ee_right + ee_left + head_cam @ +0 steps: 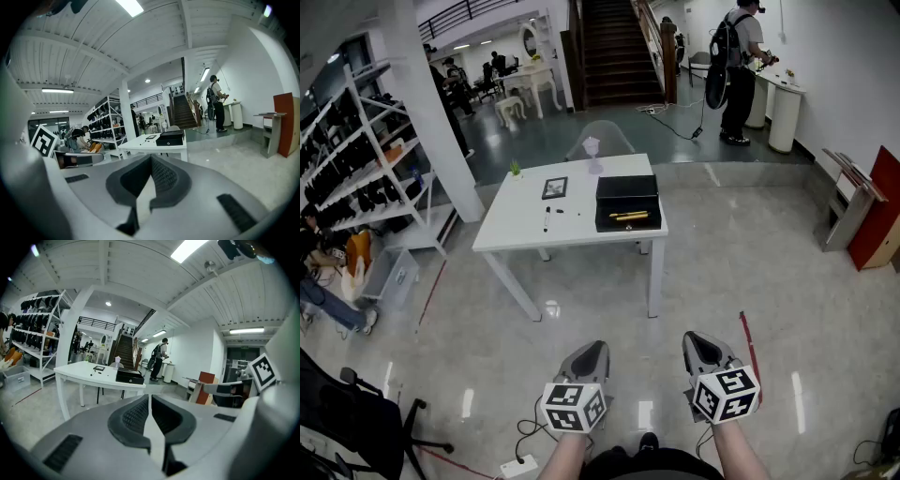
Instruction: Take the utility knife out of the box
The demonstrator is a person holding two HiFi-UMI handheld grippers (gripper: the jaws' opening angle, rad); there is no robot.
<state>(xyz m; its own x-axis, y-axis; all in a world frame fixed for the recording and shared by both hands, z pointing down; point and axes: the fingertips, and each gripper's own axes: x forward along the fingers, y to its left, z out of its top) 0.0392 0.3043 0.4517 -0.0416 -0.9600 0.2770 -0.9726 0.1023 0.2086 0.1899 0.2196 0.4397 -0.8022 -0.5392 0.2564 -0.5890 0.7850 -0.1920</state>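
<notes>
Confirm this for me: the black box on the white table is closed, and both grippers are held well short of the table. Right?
No, the black box is open: the head view shows its lid raised and the yellow utility knife lying inside. It does sit on the white table, and the left gripper and right gripper are well short of it.

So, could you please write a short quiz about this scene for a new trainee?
1. True or false: the left gripper holds something.
2. In the head view, where on the white table does the black box stand? A) left end B) right end C) middle
3. What yellowish thing lies in the open box?
Key: 1 false, it is shut and empty. 2 B. 3 the utility knife.
</notes>
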